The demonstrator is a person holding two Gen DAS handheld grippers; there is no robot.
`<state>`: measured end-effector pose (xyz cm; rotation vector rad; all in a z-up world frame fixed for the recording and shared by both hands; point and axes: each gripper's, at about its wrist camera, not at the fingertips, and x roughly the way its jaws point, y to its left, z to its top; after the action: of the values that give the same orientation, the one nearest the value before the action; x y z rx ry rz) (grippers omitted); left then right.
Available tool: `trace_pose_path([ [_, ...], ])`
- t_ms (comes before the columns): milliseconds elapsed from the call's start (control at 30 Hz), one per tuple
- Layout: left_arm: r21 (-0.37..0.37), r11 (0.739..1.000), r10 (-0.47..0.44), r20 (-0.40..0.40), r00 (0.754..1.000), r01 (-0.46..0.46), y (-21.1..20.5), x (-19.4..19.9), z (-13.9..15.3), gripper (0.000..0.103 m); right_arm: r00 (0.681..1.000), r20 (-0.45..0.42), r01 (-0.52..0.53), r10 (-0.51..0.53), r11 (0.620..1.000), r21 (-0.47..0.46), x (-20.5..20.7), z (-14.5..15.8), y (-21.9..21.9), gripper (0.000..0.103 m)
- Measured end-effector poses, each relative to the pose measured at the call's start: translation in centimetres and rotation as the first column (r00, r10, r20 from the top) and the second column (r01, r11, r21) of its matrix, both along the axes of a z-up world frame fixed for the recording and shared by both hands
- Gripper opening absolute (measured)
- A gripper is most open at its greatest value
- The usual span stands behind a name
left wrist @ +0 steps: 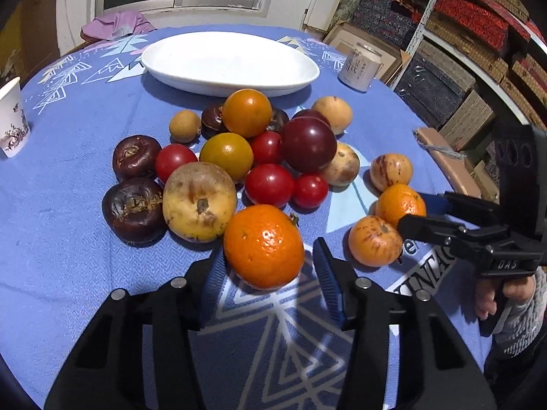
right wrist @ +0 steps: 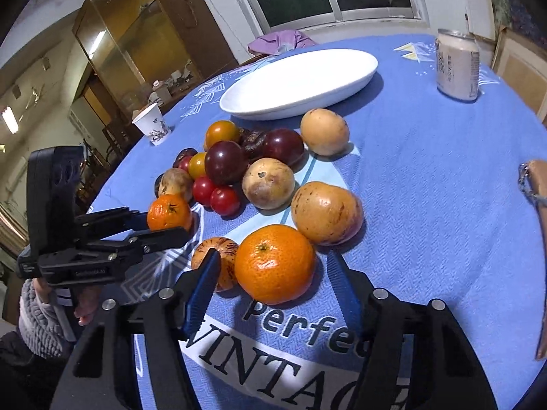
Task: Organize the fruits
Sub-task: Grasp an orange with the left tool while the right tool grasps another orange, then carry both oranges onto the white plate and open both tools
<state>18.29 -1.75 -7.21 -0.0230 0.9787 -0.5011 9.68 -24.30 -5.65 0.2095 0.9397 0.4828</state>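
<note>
On the blue-clothed worktop (left wrist: 68, 239), a paper cup (left wrist: 12, 119) stands at the far left edge, well apart from the fruit. The left claw (left wrist: 270, 273) has its blue pads on either side of a bright mandarin (left wrist: 263, 246) at the near edge of the heap; the left pad meets the peel, while the right pad stands just off it, so the claw is spread and not yet pinching. Beyond the heap lies a white oval dish (left wrist: 229, 63). Further right, the right claw (right wrist: 273, 276) brackets a second mandarin (right wrist: 275, 263), a gap showing at each pad. A can (right wrist: 458, 65) stands far right.
</note>
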Motion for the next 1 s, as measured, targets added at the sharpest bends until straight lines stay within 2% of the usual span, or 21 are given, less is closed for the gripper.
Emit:
trace_pose_path([
  [133, -0.028, 1.000, 0.012, -0.005, 1.000, -0.012, 0.6, 0.2, 0.1, 0.046, 1.000, -0.025, -0.006, 0.007, 0.999, 0.052, 0.3, -0.2, 0.1, 0.065],
  [200, -0.006, 1.000, 0.009, 0.016, 1.000, -0.009, 0.3, -0.2, 0.2, 0.046, 1.000, -0.014, 0.000, 0.001, 0.998, 0.061, 0.1, -0.1, 0.0, 0.056],
  [233, 0.006, 1.000, 0.007, 0.028, 1.000, -0.007, 0.1, -0.5, 0.2, 0.046, 1.000, -0.014, 0.002, -0.001, 0.998, 0.060, 0.2, -0.1, 0.0, 0.047],
  [267, 0.013, 1.000, 0.006, 0.043, 0.999, -0.007, 0.0, -0.6, 0.4, 0.042, 1.000, -0.028, -0.006, 0.008, 0.998, 0.068, 0.2, -0.3, -0.1, 0.047],
  [500, -0.029, 0.999, 0.017, 0.071, 0.997, -0.015, 0.7, -2.1, 1.4, 0.041, 1.000, -0.009, -0.001, 0.002, 0.999, 0.054, 0.0, 0.0, 0.0, 0.047],
  [633, -0.060, 0.998, 0.044, 0.124, 0.991, -0.037, 1.8, -3.7, 2.9, 0.041, 0.999, 0.034, 0.036, -0.038, 0.997, 0.068, -0.8, 1.0, -1.0, 0.046],
  [733, -0.047, 0.998, 0.054, 0.168, 0.984, -0.047, 2.0, -3.8, 5.0, 0.041, 0.995, 0.082, 0.043, -0.048, 0.998, 0.054, -1.1, 3.1, -1.2, 0.046],
  [833, -0.017, 0.997, 0.076, 0.209, 0.975, -0.074, 2.0, -1.7, 7.9, 0.041, 0.986, 0.158, 0.043, -0.047, 0.999, 0.031, 0.4, 7.1, -0.5, 0.046],
  [900, -0.018, 0.995, 0.101, 0.225, 0.969, -0.099, 1.8, 0.8, 9.8, 0.041, 0.975, 0.218, 0.040, -0.043, 0.999, 0.017, 2.6, 9.9, 0.5, 0.046],
  [1000, -0.020, 0.992, 0.128, 0.217, 0.968, -0.127, 1.0, 5.5, 10.9, 0.041, 0.968, 0.244, 0.058, -0.057, 0.998, 0.002, 7.1, 11.2, 1.8, 0.046],
])
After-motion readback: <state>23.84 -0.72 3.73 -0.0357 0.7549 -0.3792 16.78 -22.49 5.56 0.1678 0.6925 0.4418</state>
